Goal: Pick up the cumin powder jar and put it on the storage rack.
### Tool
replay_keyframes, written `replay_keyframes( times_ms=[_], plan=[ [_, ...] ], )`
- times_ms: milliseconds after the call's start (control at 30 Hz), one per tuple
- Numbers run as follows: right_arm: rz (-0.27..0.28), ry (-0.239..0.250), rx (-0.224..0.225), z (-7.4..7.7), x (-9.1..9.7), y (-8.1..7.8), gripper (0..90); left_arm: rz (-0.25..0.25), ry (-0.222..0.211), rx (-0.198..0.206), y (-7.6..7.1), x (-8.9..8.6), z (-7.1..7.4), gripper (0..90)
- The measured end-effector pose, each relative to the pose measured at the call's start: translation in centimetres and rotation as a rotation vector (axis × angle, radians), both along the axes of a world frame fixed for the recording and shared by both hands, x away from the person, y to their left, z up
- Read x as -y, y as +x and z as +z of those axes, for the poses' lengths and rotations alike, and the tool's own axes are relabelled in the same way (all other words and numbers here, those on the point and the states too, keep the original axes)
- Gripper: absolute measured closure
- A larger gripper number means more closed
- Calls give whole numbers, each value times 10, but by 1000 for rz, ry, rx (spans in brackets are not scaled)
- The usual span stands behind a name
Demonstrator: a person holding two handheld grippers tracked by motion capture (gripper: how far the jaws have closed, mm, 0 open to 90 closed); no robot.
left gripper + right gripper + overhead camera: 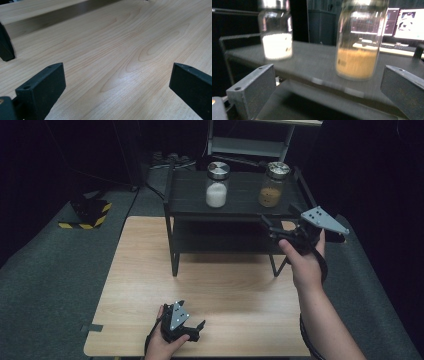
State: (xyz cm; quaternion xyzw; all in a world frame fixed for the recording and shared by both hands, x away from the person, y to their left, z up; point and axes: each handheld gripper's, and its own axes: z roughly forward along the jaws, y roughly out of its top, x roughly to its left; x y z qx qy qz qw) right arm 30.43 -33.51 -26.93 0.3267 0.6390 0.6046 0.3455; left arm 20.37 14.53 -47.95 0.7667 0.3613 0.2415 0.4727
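A black two-tier shelf (pixel 235 209) stands at the back of the wooden table (pixel 210 290). Two glass jars with metal lids sit on its top tier: one of white powder (pixel 217 185) to the left, one of brown grains (pixel 272 185) to the right. My right gripper (pixel 279 216) hovers open at the shelf's front right edge, pointing at the jars. In its own view the right gripper (pixel 328 85) is just short of the brown jar (pixel 359 42), with the white jar (pixel 277 32) farther left. My left gripper (pixel 192 315) rests open near the table's front edge, and the left gripper (pixel 117 82) holds nothing.
A shelf leg (pixel 5 45) stands on the table ahead of my left gripper. A black-and-yellow striped block (pixel 87 212) lies on the grey carpet at the left. A pale metal rack (pixel 260 140) stands behind the shelf. Lit monitors (pixel 409 22) glow beyond the jars.
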Motion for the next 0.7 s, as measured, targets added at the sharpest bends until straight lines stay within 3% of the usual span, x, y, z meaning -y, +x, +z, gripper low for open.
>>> replay_keyframes(
  times_ms=[167, 333, 433, 700],
  plan=[
    [14, -35, -9, -26, 7, -14, 5, 0, 4, 3, -1, 1, 0, 9],
    [23, -35, -35, -51, 16, -25, 4, 1, 1, 3, -1, 1, 0, 9],
    [38, -41, -62, -68, 22, -32, 5, 2, 3, 4, -1, 1, 0, 9],
    [33, -125, -150, -120, 30, -53, 5, 3, 7, 7, -2, 2, 0, 9]
  ],
)
